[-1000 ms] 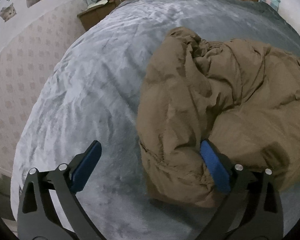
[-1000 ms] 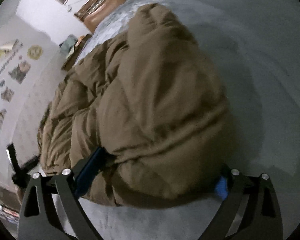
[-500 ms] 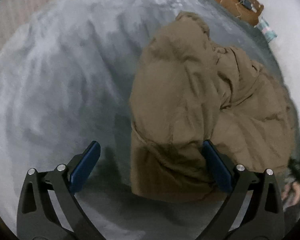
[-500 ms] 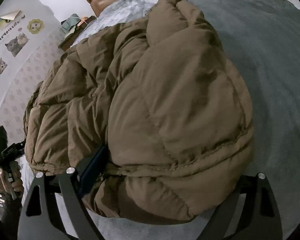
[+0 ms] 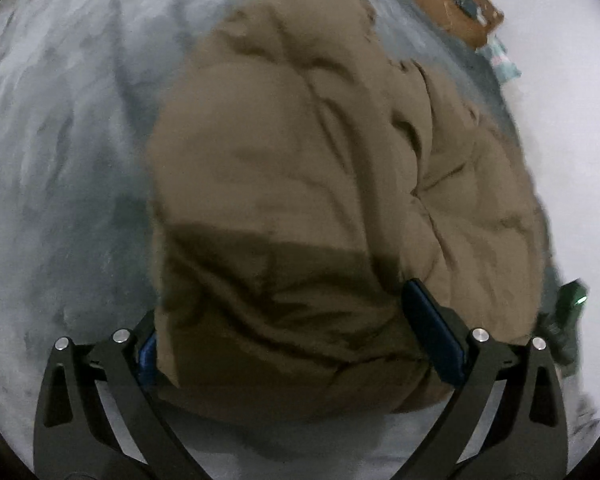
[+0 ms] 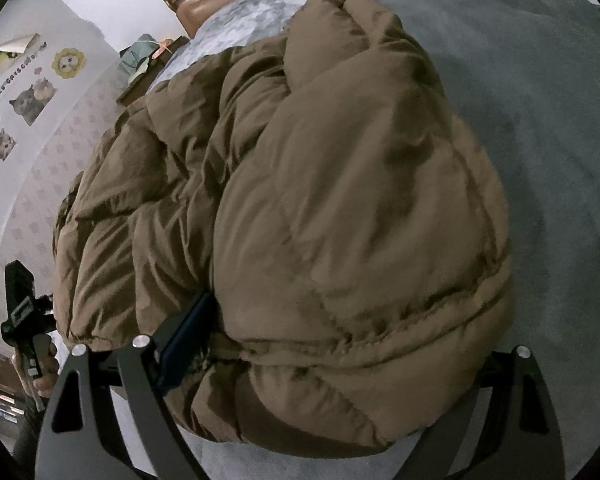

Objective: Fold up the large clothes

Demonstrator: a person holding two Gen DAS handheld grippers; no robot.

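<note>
A brown padded jacket (image 5: 324, 208) is seen bunched in a thick mound on the grey blanket (image 5: 60, 160) of the bed, its near hem lying between the spread fingers of both tools. The left gripper (image 5: 304, 332) is held wide, with the bulky left fold of the jacket filling the gap; its right finger (image 5: 432, 332) is pressed against the fabric, the left one largely hidden under the hem. No clamping is evident, so it is judged released. The right gripper (image 6: 340, 356) is likewise spread around the right fold; its left finger (image 6: 184, 344) is tucked into a crease, the right one covered by cloth, and it is also judged unclenched. Risks noted: only the outer shell may be pinched if the fingers are closed here, so the slick padding could slip out on lifting. The puffed layers may spring open once pressed, undoing the fold. Uneven pulls by the two tools could skew the bundle or drag the blanket.
</note>
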